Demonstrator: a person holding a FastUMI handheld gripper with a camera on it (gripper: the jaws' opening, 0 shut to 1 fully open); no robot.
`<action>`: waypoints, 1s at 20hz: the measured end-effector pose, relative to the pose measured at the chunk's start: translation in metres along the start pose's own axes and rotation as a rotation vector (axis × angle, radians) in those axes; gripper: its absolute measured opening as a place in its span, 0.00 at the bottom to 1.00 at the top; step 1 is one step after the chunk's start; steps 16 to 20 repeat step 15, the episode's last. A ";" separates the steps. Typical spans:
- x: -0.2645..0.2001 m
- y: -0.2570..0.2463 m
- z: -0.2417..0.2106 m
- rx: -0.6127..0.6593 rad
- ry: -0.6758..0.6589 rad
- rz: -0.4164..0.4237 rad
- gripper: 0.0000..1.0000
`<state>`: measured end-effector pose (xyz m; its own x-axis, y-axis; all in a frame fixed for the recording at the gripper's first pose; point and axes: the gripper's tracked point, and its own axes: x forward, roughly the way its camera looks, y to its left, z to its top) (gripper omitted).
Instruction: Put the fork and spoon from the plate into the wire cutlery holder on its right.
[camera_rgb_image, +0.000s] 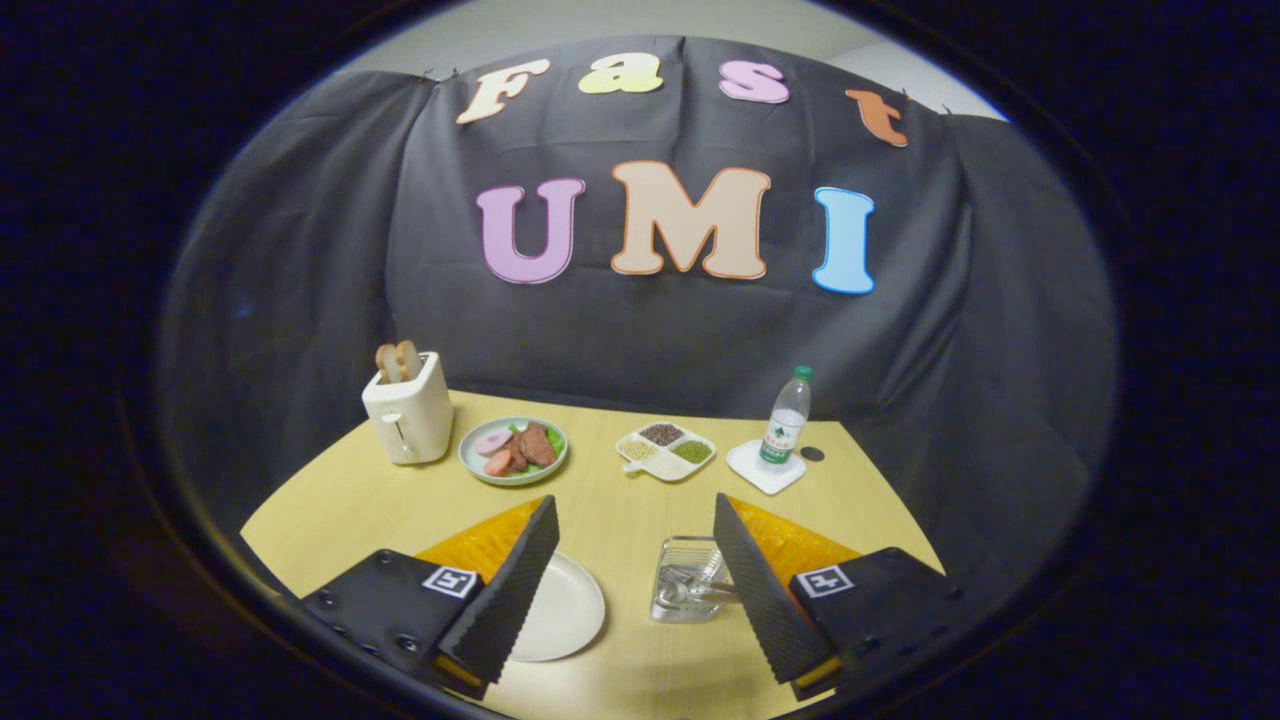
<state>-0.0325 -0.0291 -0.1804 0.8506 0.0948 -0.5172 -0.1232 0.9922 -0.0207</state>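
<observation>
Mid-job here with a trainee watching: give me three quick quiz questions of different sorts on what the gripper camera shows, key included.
1. True or false: the gripper has its fingers spread apart, holding nothing.
2. Where does the cutlery lie? A) on the white plate B) in the wire cutlery holder C) beside the toaster
3. Fill in: the water bottle stands on a white ____.

Key: 1 true; 2 B; 3 coaster.
</observation>
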 end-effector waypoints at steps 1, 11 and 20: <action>-0.002 0.002 0.005 0.012 -0.022 -0.006 0.99; -0.022 0.008 0.066 0.054 -0.272 -0.054 0.99; -0.018 0.004 0.070 0.071 -0.278 -0.060 0.99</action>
